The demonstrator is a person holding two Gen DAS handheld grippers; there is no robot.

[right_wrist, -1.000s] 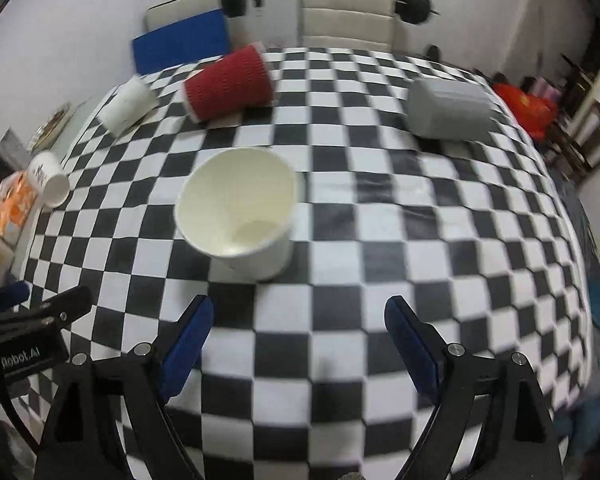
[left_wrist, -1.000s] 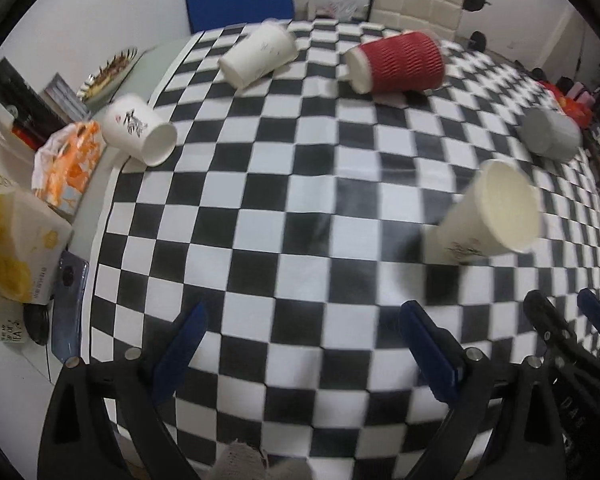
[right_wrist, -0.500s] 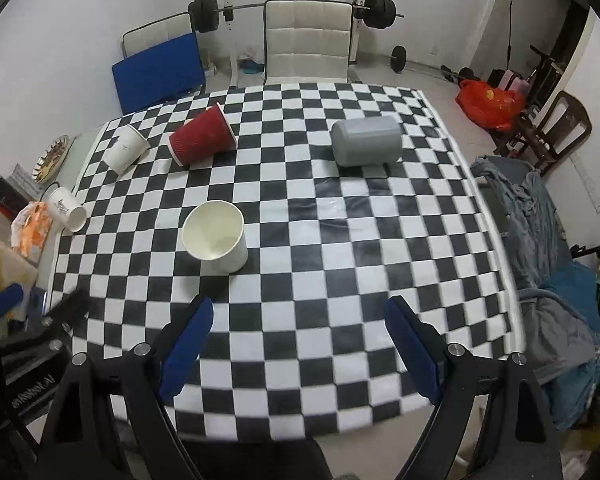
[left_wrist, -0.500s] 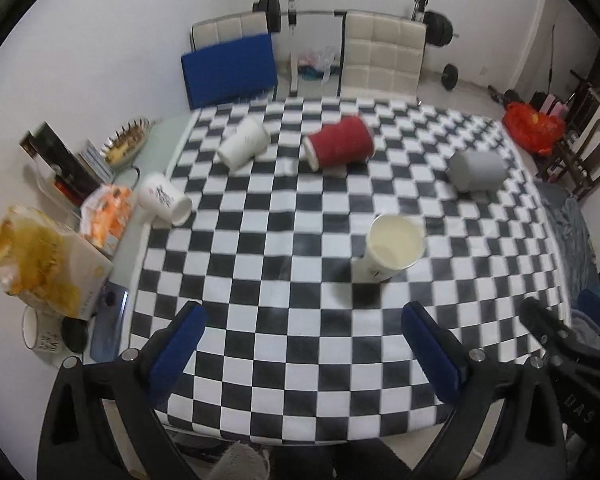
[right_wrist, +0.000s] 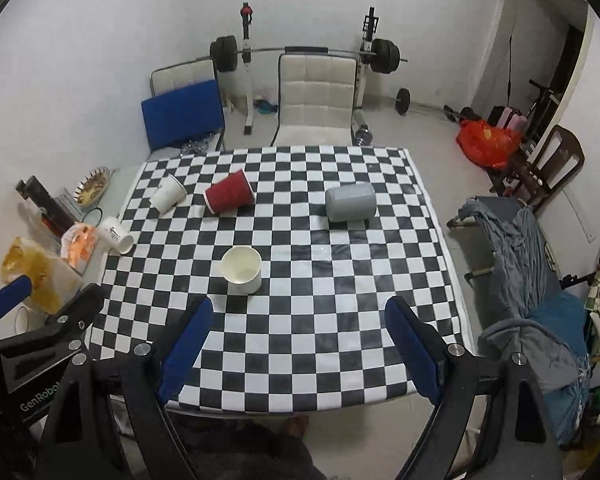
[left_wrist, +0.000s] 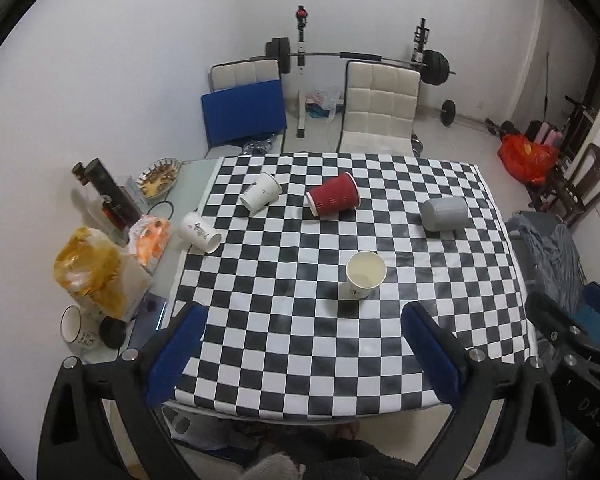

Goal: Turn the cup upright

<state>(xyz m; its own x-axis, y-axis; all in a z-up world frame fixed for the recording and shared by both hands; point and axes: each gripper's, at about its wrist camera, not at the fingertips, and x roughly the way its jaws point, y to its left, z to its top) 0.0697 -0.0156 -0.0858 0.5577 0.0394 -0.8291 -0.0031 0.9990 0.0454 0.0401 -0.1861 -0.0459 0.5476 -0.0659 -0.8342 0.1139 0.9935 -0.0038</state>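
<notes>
A cream paper cup (left_wrist: 365,275) (right_wrist: 242,269) stands upright on the checkered table (left_wrist: 440,344) (right_wrist: 340,336). A red cup (left_wrist: 333,199) (right_wrist: 229,197), a grey cup (left_wrist: 445,213) (right_wrist: 350,202) and two white cups (left_wrist: 260,193) (left_wrist: 200,232) lie on their sides. My left gripper (left_wrist: 306,344) is open and empty, high above the table's near edge. My right gripper (right_wrist: 300,340) is open and empty too, also high and back from the cups.
Snack bags (left_wrist: 96,272), a mug (left_wrist: 76,326), a dish (left_wrist: 158,178) and boxes crowd the table's left strip. Two chairs (left_wrist: 380,108) and a barbell rack stand behind the table. A clothes-covered chair (right_wrist: 528,280) is at the right.
Both grippers have pulled up and back from the table, so the cups look much smaller. The cream cup stands upright where it stood before.
</notes>
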